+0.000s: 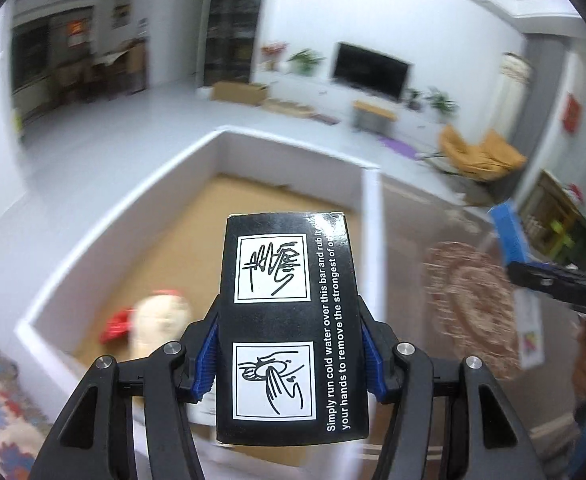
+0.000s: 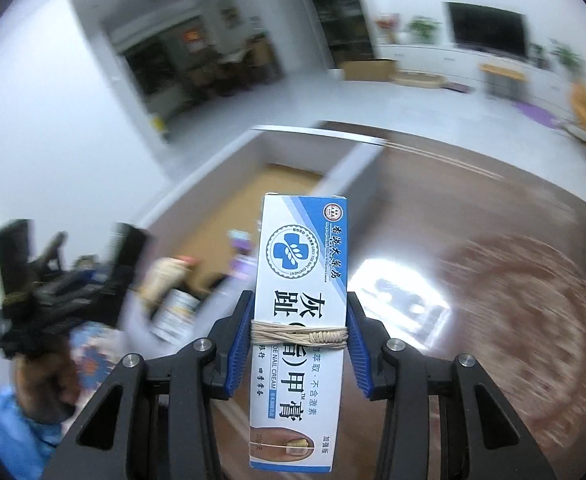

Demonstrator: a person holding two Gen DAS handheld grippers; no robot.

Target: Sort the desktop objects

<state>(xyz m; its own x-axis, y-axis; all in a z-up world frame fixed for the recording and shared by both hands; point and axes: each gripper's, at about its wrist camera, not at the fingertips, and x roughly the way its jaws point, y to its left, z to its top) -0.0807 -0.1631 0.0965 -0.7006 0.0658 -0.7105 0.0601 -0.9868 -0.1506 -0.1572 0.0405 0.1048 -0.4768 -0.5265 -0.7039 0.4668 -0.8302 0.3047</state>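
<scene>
In the left wrist view my left gripper is shut on a black box printed with hand-washing pictures; its blue pads press both long sides. It hangs over a white-walled bin with a brown floor. In the right wrist view my right gripper is shut on a white and blue nail cream box bound with a rubber band. That box sits above the bin's right wall. Each gripper shows blurred at the other view's edge: the right gripper, the left gripper.
Inside the bin lie a cream bottle with a red cap, a red item and a white can. A round patterned mat lies on the brown wooden table right of the bin. A hand and blue sleeve are at lower left.
</scene>
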